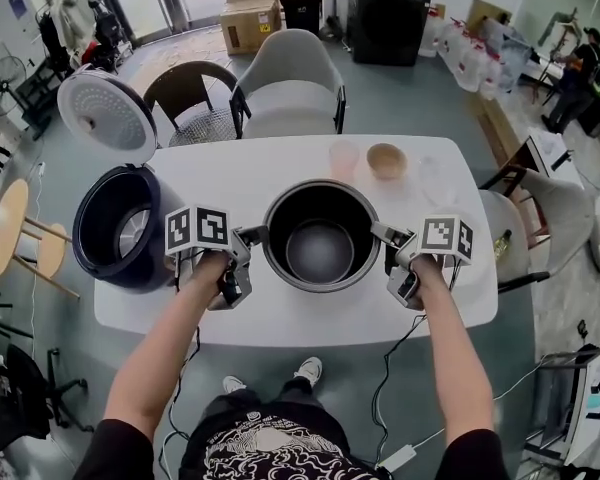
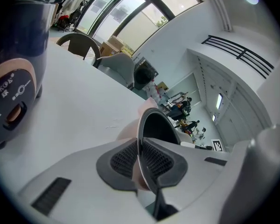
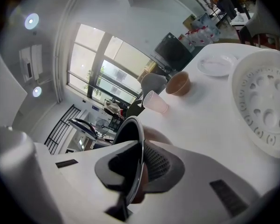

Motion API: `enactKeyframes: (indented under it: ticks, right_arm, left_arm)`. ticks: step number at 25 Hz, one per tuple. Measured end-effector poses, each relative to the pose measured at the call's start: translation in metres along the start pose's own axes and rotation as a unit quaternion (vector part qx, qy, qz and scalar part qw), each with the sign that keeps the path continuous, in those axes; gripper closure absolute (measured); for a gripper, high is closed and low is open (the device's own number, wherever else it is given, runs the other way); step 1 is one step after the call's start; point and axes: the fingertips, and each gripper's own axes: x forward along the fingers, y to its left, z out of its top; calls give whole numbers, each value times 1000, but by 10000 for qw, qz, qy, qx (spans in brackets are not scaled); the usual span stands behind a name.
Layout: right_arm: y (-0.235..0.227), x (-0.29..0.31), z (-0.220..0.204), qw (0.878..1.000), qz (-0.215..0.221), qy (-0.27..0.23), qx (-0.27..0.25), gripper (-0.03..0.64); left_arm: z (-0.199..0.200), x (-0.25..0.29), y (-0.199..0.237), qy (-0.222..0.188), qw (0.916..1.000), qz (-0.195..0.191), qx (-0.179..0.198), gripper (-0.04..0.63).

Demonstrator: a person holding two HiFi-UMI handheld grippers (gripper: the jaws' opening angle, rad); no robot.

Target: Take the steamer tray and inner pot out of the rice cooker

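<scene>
The dark inner pot (image 1: pixel 320 236) is at the middle of the white table (image 1: pixel 280 318), out of the rice cooker. My left gripper (image 1: pixel 252 236) is shut on the pot's left rim, and my right gripper (image 1: pixel 385 234) is shut on its right rim. In the left gripper view the thin rim (image 2: pixel 141 139) runs between the ribbed pads; the right gripper view shows the same on the rim (image 3: pixel 139 148). The navy rice cooker (image 1: pixel 120 228) stands at the table's left with its lid (image 1: pixel 107 111) up. The white holed steamer tray (image 3: pixel 266 106) lies on the table to the right.
A pink cup (image 1: pixel 344 158) and a brown bowl (image 1: pixel 386 160) stand behind the pot. A small white plate (image 3: pixel 217 65) lies near them. Two chairs (image 1: pixel 290 93) are at the table's far side, another chair (image 1: pixel 540 218) at its right.
</scene>
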Motion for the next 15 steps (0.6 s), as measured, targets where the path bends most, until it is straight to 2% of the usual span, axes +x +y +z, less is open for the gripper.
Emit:
enactKeyframes:
  ticks: [5,10,15]
  right_arm:
    - [-2,0,15,10000,91,11,-37,574]
    - [2,-4,12,9991,22,37,-431,556]
    - [8,-15,17,9958,-68,-29,-914,540]
  left_arm:
    - [9,10,-8,-147,9998,-62,93,548]
    - [7,0,-8,-258,9993,-90,252,543]
    - [16,-18,-8,-414,9967,79,699,543]
